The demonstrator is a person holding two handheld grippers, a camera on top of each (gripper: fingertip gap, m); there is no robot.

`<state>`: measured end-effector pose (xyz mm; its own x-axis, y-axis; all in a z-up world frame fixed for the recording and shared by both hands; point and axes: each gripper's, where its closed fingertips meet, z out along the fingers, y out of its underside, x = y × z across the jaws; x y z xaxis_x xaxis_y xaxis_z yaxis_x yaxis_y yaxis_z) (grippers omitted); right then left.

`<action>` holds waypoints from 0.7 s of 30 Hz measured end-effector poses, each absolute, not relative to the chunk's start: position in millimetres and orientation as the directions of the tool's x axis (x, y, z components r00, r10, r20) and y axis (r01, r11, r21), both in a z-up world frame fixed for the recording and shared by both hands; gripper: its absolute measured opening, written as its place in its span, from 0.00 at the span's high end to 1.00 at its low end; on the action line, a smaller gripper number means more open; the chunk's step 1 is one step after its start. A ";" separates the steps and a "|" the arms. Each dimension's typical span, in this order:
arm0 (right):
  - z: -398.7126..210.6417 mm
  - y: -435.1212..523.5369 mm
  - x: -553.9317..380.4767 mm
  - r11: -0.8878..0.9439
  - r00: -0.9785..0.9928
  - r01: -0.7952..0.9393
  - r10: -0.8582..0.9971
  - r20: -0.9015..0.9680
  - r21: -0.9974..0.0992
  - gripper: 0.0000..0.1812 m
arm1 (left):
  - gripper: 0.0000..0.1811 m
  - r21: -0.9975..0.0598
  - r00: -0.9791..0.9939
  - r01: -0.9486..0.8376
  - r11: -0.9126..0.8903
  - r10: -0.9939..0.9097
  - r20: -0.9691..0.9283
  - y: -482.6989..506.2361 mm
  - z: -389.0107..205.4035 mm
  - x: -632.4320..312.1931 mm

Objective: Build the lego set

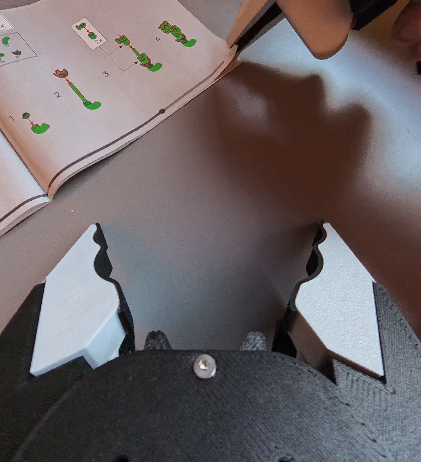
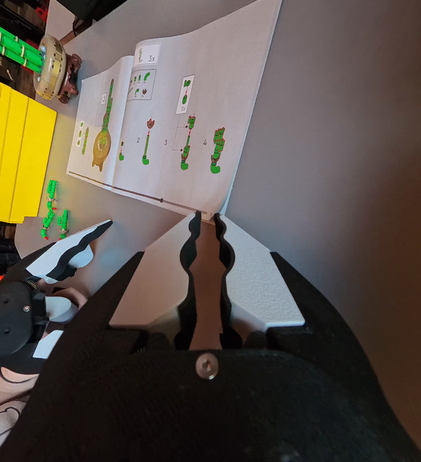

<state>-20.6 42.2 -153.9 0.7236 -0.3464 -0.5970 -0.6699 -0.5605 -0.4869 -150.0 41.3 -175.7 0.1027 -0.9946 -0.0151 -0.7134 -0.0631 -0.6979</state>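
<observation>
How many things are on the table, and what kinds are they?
Instruction booklet: 1
Yellow bin: 1
Big tan pot model with green stalks: 1
Small green plant pieces: 3, though blurry
Claws: 2, the left claw and the right claw
Total: 8

Counts: two grippers, one booklet, one bin, one pot model, a few green stems.

One open instruction booklet point(image 2: 179, 120) lies just ahead of the right gripper point(image 2: 205, 215), its page corner at the fingertips. One left gripper point(image 2: 104, 225) shows to its left. Farther left of the claw: one yellow bin point(image 2: 17, 155), one tan round pot model point(image 2: 50, 68), and about three small green stem assemblies point(image 2: 52, 215), though blur makes that count uncertain.
</observation>
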 end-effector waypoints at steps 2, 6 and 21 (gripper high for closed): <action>-155.6 41.9 -21.7 -0.582 0.733 -0.657 -0.345 -0.586 -0.480 0.93 | 0.13 -0.698 0.103 -0.713 -0.063 -0.995 -0.015 41.3 -175.7 -150.0; -156.9 42.2 -19.7 -0.609 0.756 -0.633 -0.353 -0.551 -0.478 0.93 | 0.13 -0.698 0.103 -0.713 -0.063 -0.995 -0.015 41.3 -175.7 -150.0; -157.9 44.0 -16.6 -0.731 0.861 -0.491 -0.327 -0.389 -0.473 0.96 | 0.13 -0.698 0.102 -0.714 -0.063 -0.995 -0.015 41.3 -175.7 -150.1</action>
